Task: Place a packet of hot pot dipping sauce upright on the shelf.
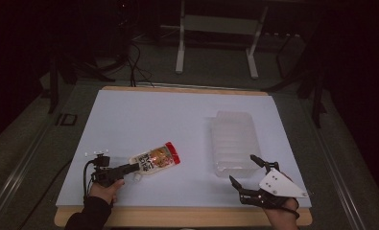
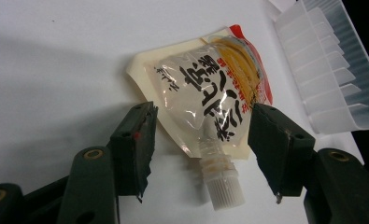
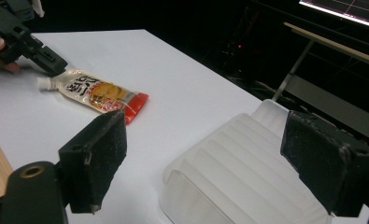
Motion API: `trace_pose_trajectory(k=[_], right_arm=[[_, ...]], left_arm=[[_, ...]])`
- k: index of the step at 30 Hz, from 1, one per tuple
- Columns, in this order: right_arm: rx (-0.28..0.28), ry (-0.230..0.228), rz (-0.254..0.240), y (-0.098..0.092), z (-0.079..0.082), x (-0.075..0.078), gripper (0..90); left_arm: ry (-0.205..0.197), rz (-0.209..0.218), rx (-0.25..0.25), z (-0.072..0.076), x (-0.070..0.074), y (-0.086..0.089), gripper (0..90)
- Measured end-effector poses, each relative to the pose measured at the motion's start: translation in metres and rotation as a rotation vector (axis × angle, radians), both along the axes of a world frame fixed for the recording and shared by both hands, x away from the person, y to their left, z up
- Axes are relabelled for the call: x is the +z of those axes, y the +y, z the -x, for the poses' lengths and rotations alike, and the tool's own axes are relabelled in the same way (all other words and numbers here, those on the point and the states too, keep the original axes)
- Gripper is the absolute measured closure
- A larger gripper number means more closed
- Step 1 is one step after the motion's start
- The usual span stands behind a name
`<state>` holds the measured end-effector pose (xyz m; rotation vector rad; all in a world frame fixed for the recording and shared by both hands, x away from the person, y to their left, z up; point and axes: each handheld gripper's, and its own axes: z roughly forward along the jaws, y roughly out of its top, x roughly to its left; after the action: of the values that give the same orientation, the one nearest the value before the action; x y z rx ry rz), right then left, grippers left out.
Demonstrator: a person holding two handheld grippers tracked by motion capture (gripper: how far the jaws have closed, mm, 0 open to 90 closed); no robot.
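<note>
A spouted food pouch (image 1: 156,159) with a red top edge lies flat on the white table (image 1: 144,120), in the lower left of the high view. The left gripper (image 2: 201,140) has its jaws about half open on either side of the pouch's capped spout end, not yet pressing it. At lower right, the right gripper (image 1: 242,171) hovers wide open and empty beside a clear ribbed plastic tray (image 1: 235,141).

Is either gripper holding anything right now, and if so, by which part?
Nothing is held yet. The left gripper straddles the pouch at its spout end, jaws apart from its edges. The right gripper is open by the tray.
</note>
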<state>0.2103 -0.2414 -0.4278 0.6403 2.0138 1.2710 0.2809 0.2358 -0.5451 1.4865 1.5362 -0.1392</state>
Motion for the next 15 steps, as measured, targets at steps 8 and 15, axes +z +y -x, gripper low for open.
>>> trace_pose_trajectory(k=[8,15], right_arm=[[0.002,0.001,0.004,0.0002,0.0,-0.0005,15.0],[0.01,0.0,0.018,0.0027,-0.0001,-0.0016,15.2]], left_arm=[[0.06,0.057,0.011,0.0028,-0.001,-0.002,49.5],[0.074,0.064,0.021,-0.0014,-0.0047,-0.0062,60.4]])
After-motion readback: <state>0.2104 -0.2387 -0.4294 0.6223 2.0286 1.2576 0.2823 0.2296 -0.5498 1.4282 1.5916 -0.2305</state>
